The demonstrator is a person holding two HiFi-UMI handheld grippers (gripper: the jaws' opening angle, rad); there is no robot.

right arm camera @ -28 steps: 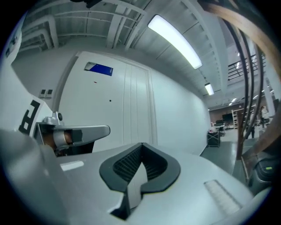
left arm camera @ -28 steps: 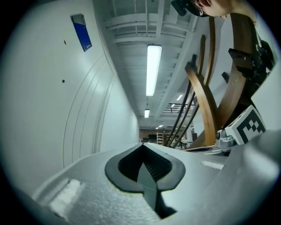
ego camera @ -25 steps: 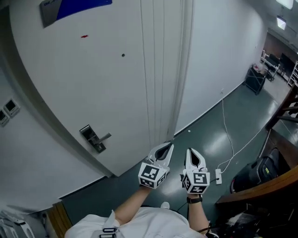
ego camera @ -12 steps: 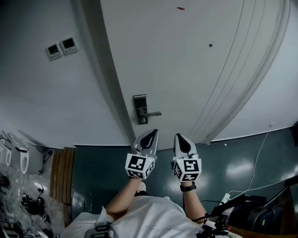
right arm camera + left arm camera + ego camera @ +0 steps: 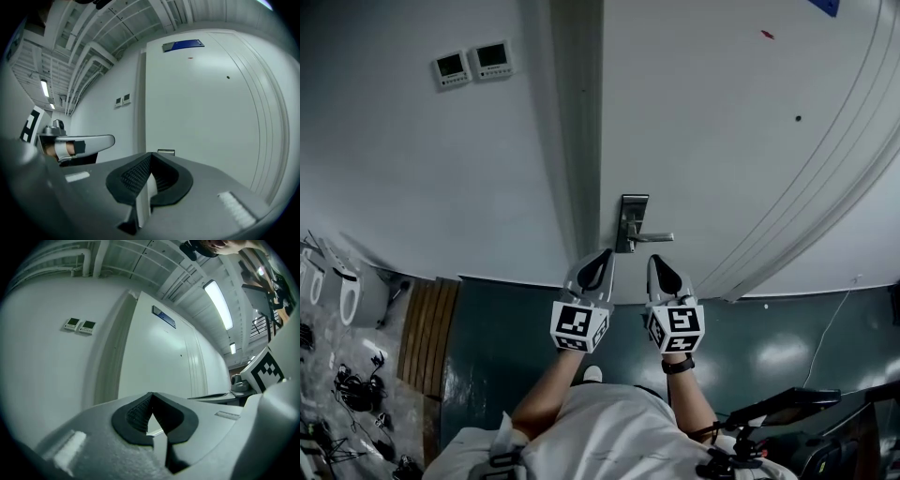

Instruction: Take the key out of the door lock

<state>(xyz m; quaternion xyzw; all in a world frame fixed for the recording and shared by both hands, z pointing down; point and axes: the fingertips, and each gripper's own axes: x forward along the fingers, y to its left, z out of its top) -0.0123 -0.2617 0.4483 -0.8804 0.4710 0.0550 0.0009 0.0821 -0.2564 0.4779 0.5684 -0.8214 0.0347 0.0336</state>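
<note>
A dark lock plate point(image 5: 630, 221) with a silver lever handle point(image 5: 656, 238) is on the white door point(image 5: 722, 159), close to the door's left edge. No key can be made out at this distance. My left gripper point(image 5: 600, 260) and right gripper point(image 5: 657, 262) are held side by side just below the lock, apart from it. Both point toward the door, shut, with nothing in them. In the right gripper view, only the top of the lock plate point(image 5: 166, 152) shows above my shut right gripper point(image 5: 150, 155). In the left gripper view, my left gripper point(image 5: 151, 396) hides the lock.
A grey door frame point(image 5: 577, 141) runs left of the lock. Two small wall panels point(image 5: 473, 64) sit on the wall at upper left. A blue sign point(image 5: 183, 45) tops the door. Wooden strips point(image 5: 427, 328) and cables point(image 5: 356, 389) lie on the floor at left.
The head view has swung so the lock went from the left to the centre, right above the grippers. Both grippers stay shut and side by side, now nearer the lock.
</note>
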